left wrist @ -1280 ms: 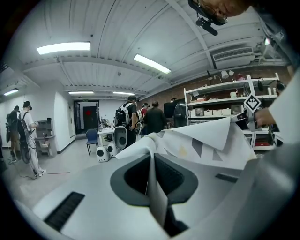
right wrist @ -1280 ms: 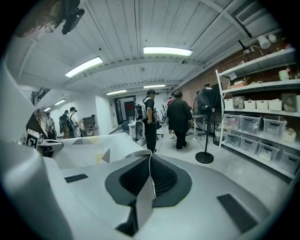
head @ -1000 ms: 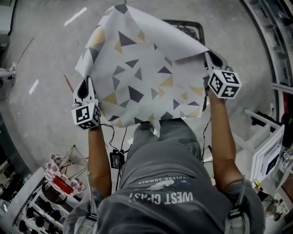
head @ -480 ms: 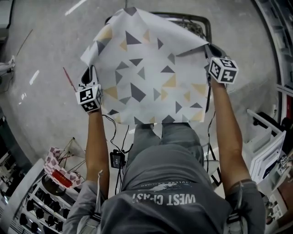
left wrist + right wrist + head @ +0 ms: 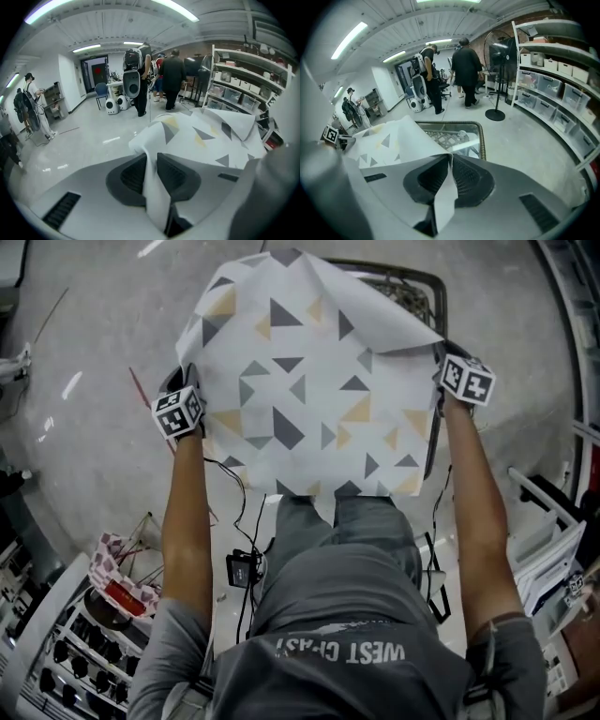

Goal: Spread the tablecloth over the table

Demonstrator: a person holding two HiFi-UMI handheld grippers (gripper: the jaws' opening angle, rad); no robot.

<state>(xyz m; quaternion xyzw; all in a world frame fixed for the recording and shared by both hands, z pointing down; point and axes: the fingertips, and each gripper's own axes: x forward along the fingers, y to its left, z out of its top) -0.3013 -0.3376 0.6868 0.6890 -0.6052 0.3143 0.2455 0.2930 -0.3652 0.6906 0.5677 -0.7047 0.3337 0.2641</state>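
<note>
A white tablecloth (image 5: 309,399) printed with grey and yellow triangles hangs stretched between my two grippers, over a glass table with a wicker rim (image 5: 427,282). My left gripper (image 5: 187,379) is at the cloth's left edge. Its jaws have just been opening, and the cloth (image 5: 206,136) lies loosely in the gap of the left gripper (image 5: 151,157). My right gripper (image 5: 441,345) holds the right corner. Its jaws have also been opening, but the pads of the right gripper (image 5: 450,159) still pinch a strip of cloth (image 5: 393,136). The table's rim (image 5: 483,140) shows beyond it.
Several people (image 5: 173,75) stand far off by a loudspeaker. A standing fan (image 5: 501,51) and shelves with boxes (image 5: 553,84) line the right side. A cable and small box (image 5: 239,566) lie on the floor by my legs, with a wire basket (image 5: 127,592) at lower left.
Both grippers have come down and forward with the cloth. The cloth has sunk over the table and now covers more of it.
</note>
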